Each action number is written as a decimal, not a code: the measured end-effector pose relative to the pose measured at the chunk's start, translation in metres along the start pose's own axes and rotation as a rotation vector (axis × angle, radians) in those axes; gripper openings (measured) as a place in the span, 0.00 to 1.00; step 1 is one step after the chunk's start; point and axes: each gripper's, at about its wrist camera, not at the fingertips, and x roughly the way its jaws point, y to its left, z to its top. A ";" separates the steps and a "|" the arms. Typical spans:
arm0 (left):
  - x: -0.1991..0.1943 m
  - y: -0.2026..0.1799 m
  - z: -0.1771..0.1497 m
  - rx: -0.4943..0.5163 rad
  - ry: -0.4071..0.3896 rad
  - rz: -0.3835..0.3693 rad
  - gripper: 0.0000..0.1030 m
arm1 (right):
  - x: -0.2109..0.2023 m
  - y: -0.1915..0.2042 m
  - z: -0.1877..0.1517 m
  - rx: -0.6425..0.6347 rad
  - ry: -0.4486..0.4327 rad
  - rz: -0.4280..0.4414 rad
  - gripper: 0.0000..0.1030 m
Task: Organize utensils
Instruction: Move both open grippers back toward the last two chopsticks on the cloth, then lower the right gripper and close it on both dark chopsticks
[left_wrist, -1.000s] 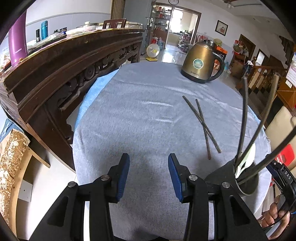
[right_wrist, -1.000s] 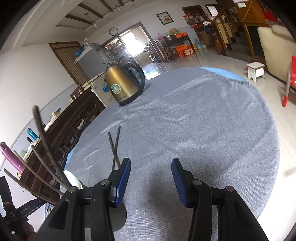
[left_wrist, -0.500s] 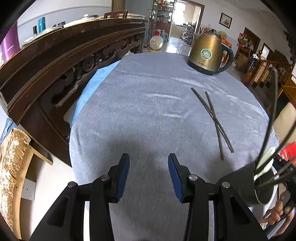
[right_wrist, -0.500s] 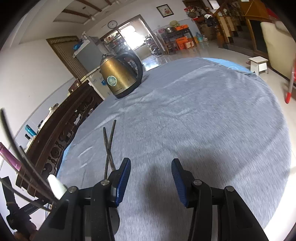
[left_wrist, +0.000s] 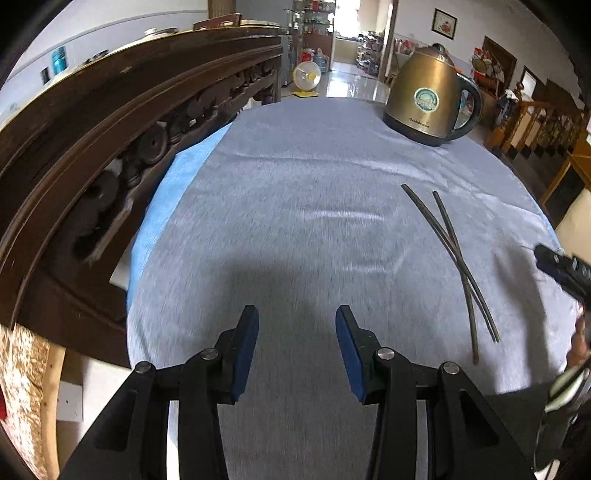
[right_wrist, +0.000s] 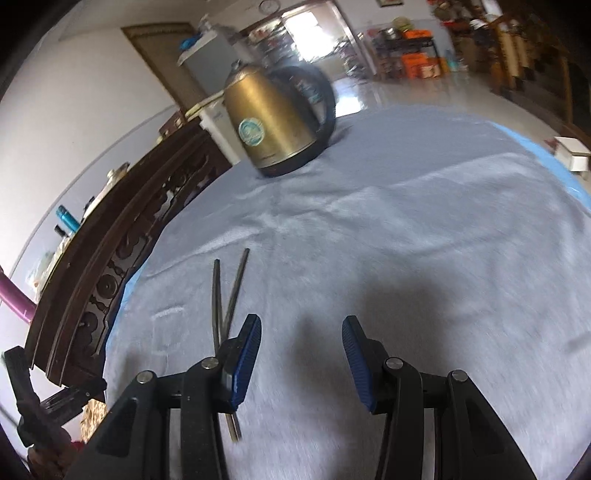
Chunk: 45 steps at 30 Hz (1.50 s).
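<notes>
Two dark chopsticks (left_wrist: 456, 258) lie crossed on the grey tablecloth (left_wrist: 295, 229), to the right of my left gripper (left_wrist: 296, 352), which is open and empty. In the right wrist view the chopsticks (right_wrist: 225, 295) lie just left of my right gripper (right_wrist: 300, 363), their near ends hidden behind its left finger. The right gripper is open and empty and shows at the far right edge of the left wrist view (left_wrist: 561, 266). A white-tipped utensil (left_wrist: 565, 384) shows blurred at the lower right edge there.
A gold electric kettle (left_wrist: 430, 99) stands at the far side of the round table; it also shows in the right wrist view (right_wrist: 271, 118). A dark carved wooden sideboard (left_wrist: 110, 140) runs along the table's left edge. Stairs and furniture lie beyond the table.
Both grippers have moved forward over the table toward the chopsticks. The dark utensil holder with its upright utensils has dropped out of both views. Both grippers stay open.
</notes>
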 end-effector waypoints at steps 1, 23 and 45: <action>0.005 -0.002 0.004 0.011 0.008 -0.004 0.43 | 0.009 0.003 0.006 -0.003 0.020 0.008 0.48; 0.057 -0.026 0.074 0.111 0.127 -0.112 0.43 | 0.165 0.089 0.073 -0.124 0.368 -0.076 0.26; 0.124 -0.102 0.136 0.083 0.319 -0.273 0.43 | 0.166 0.068 0.078 -0.176 0.385 -0.145 0.07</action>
